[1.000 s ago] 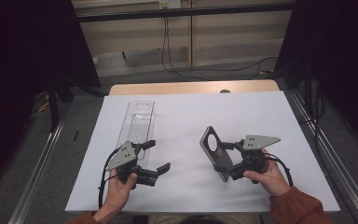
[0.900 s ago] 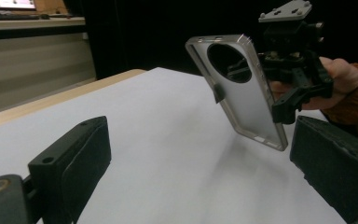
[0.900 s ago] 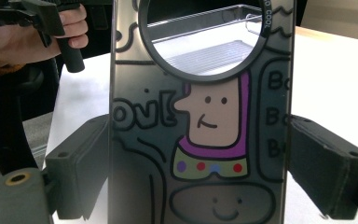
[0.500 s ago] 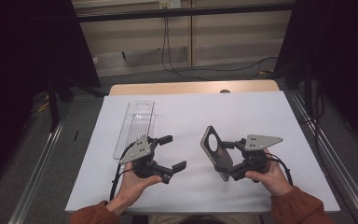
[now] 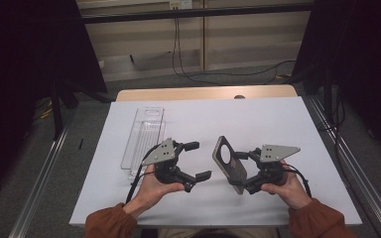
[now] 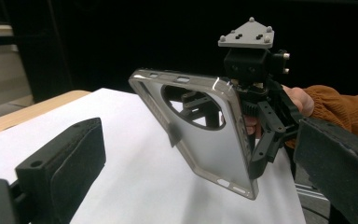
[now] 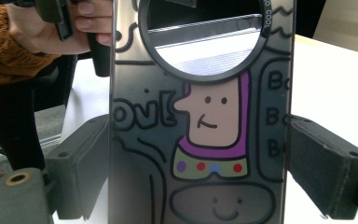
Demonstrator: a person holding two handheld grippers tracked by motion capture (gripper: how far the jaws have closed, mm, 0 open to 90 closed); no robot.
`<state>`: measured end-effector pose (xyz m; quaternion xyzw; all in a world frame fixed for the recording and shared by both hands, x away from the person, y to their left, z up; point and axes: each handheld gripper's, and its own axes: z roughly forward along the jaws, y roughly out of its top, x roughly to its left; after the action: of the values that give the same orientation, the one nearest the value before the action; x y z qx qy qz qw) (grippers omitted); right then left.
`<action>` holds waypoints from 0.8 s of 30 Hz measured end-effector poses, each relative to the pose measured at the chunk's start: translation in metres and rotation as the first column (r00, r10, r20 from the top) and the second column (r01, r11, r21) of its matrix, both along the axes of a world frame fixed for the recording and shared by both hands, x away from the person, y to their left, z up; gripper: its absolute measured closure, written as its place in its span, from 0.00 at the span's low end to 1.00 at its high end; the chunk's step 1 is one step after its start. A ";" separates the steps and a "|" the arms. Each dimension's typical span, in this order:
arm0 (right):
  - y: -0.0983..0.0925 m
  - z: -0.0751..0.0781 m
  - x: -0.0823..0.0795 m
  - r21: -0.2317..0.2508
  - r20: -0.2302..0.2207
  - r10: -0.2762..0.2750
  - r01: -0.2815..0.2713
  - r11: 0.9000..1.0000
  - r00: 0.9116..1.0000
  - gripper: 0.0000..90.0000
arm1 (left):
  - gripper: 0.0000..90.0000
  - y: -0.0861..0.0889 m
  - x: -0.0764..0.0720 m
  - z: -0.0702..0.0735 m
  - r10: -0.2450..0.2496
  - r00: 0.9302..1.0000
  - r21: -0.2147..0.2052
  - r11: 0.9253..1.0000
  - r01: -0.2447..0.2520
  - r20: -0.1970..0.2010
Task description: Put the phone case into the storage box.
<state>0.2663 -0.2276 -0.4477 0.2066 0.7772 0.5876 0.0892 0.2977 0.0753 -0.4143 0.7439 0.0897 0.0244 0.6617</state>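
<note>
1. The right gripper [image 5: 238, 171] squeezes a grey see-through phone case with a big round hole near its top [image 5: 228, 163] by its two long edges.
2. In the right gripper view, the phone case [image 7: 200, 121] stands between the two black jaws, and both pads touch its sides.
3. That side of the case has a cartoon drawing on it: a pink face with a purple edge, coloured dots, and a little smiley below.
4. The case is held up off the white table cover [image 5: 278, 124], tilted, with the hole end up and away from the person.
5. The left gripper [image 5: 194, 159] has its jaws wide apart, and nothing is between them.
6. It sits just left of the case with a gap between, and its jaws point toward it.
7. In the left gripper view, the case [image 6: 205, 140] is up in the air between that gripper's two black jaws, but farther off and not touching them.
8. The right gripper [image 6: 256, 135] shows behind the case there, with its grey three-cornered plate on top.
9. A clear long plastic tray [image 5: 144, 136] lies flat on the white cover, to the left and a bit farther back than the left gripper.
10. Both of the person's sleeves are orange-brown.
</note>
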 end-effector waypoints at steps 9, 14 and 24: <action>-0.001 -0.001 -0.001 0.000 0.007 0.009 -0.009 1.000 1.000 0.14 | 0.04 -0.019 0.009 -0.002 -0.067 0.998 -0.030 0.997 0.066 -0.012; 0.001 -0.001 -0.002 -0.005 0.011 0.026 -0.026 1.000 1.000 0.14 | 0.03 -0.018 0.011 -0.006 -0.053 0.999 -0.005 0.999 0.053 -0.004; 0.004 -0.002 -0.003 -0.002 0.006 0.054 -0.054 0.999 0.999 0.14 | 0.03 -0.018 0.013 -0.008 -0.061 0.998 -0.007 0.998 0.061 0.015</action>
<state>0.2634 -0.2238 -0.4495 0.1837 0.7828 0.5896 0.0762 0.3110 0.0576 -0.4218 0.7436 0.0620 0.0095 0.6657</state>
